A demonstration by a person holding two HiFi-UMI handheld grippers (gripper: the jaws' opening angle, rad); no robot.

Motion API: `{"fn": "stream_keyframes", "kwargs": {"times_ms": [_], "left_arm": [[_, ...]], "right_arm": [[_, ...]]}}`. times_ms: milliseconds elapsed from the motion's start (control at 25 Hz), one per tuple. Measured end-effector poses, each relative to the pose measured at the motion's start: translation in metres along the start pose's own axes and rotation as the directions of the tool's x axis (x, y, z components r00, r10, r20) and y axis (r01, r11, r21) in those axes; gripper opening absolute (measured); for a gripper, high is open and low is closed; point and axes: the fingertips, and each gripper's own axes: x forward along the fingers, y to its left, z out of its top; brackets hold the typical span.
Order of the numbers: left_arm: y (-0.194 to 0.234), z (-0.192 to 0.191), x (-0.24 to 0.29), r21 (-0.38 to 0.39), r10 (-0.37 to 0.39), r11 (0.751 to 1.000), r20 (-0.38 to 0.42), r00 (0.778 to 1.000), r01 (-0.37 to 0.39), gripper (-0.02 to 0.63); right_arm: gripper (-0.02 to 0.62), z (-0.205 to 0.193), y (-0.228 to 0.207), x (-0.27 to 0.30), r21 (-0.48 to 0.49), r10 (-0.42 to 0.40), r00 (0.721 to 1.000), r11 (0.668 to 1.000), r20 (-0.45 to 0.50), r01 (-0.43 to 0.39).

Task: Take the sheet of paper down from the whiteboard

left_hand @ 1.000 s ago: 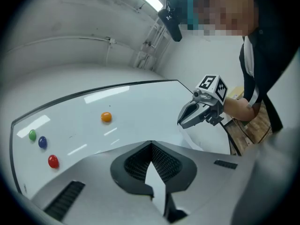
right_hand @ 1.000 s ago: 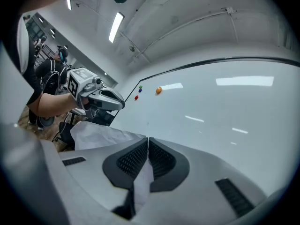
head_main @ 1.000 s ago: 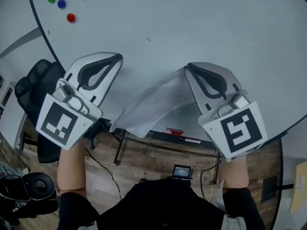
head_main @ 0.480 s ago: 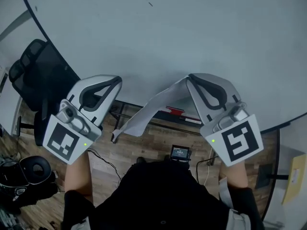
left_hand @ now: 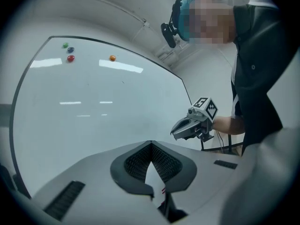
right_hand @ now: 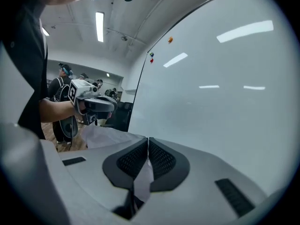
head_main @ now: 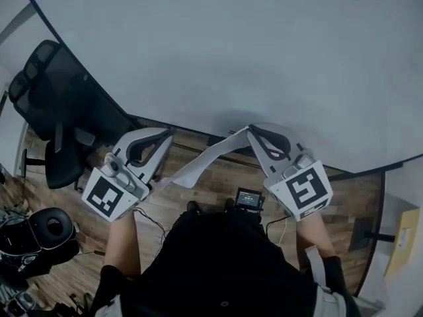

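Note:
The white sheet of paper (head_main: pixel 201 164) is off the whiteboard (head_main: pixel 231 45) and hangs in a sagging band. Its upper corner is pinched in my right gripper (head_main: pixel 250 130), which is shut on it; a strip of the paper (right_hand: pixel 142 182) shows between those jaws. The sheet's loose lower end droops beside the body of my left gripper (head_main: pixel 169 135). That gripper is shut, and no paper shows at its tips. Both grippers are low, in front of the board's bottom edge. From the left gripper view the right gripper (left_hand: pixel 174 131) shows to the right.
Coloured magnets stay on the board's upper left: green (left_hand: pixel 65 45), red (left_hand: pixel 71 58), orange (left_hand: pixel 112 57). A black office chair (head_main: pixel 59 111) stands left of the board. A small device (head_main: pixel 248 199) and cables lie on the wooden floor. People stand in the background (right_hand: pixel 63 71).
Both grippers have come down the board to its lower edge, the right one bringing the paper with it. The magnets have left the head view.

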Motion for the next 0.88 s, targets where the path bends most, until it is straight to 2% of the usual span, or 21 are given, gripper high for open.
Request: {"fn": "stream_keyframes", "kwargs": {"times_ms": [200,360,560,720,880], "left_arm": [[-0.013,-0.049,-0.008,-0.07,-0.018,0.997,-0.077,0.997,0.013,0.012],[-0.014,-0.078,-0.016,-0.11,0.0,0.994,-0.115,0.993,-0.012,0.012],[-0.021,-0.109,-0.025,-0.178,0.023,0.983,-0.138,0.99,-0.048,0.012],[-0.033,-0.132,-0.032,-0.234,0.031,0.97,-0.151,0.988,-0.066,0.012],[-0.043,-0.155,-0.038,-0.27,0.035,0.959,-0.175,0.984,-0.082,0.012]], "right_arm": [[0.023,-0.033,0.013,0.001,0.049,0.035,0.999,0.998,0.037,-0.036],[0.023,-0.067,0.015,0.001,0.08,0.034,0.999,0.996,0.001,-0.034],[0.022,-0.086,0.031,0.004,0.104,0.064,0.998,0.992,0.025,-0.066],[0.021,-0.096,0.051,0.011,0.085,0.106,0.989,0.99,0.104,-0.115],[0.021,-0.121,0.059,0.015,0.121,0.123,0.988,0.983,0.093,-0.134]]}}
